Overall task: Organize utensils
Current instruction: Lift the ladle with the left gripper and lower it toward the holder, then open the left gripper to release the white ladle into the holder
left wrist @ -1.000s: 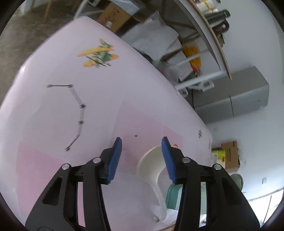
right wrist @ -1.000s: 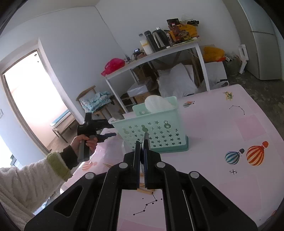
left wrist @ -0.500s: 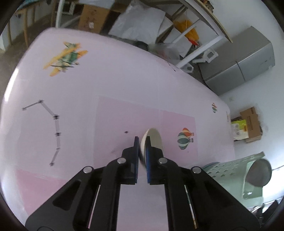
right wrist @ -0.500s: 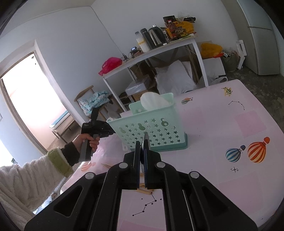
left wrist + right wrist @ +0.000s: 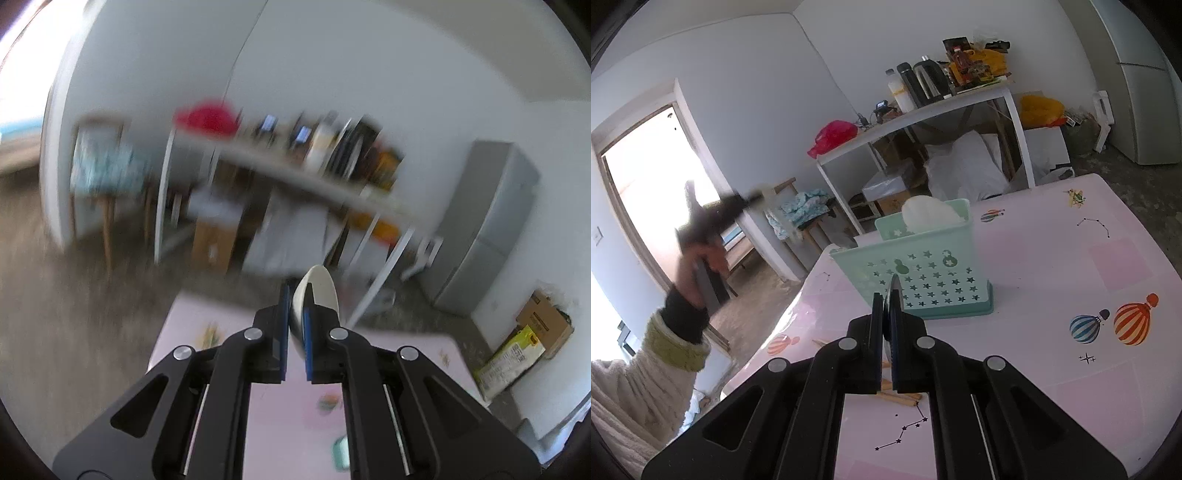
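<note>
My left gripper (image 5: 294,314) is shut on a white spoon (image 5: 320,291) whose bowl sticks up past the fingertips; it is raised high above the pink table (image 5: 229,369), and the view is blurred. In the right wrist view it shows as a blur (image 5: 713,218) held up at the left. My right gripper (image 5: 887,314) is shut on a thin metal utensil (image 5: 894,286), held above the table in front of the mint green star-holed basket (image 5: 923,273). A white rounded item (image 5: 929,218) stands in the basket.
Wooden chopsticks (image 5: 901,397) lie on the table under my right gripper. A white shelf (image 5: 923,122) with bottles and bags stands behind the table. A grey fridge (image 5: 487,236) is at the right, and cardboard boxes (image 5: 543,325) lie on the floor.
My left gripper closed on the white spoon at the table, then lifted and tilted up fast, so it faces the room. My right gripper stayed shut and almost still.
</note>
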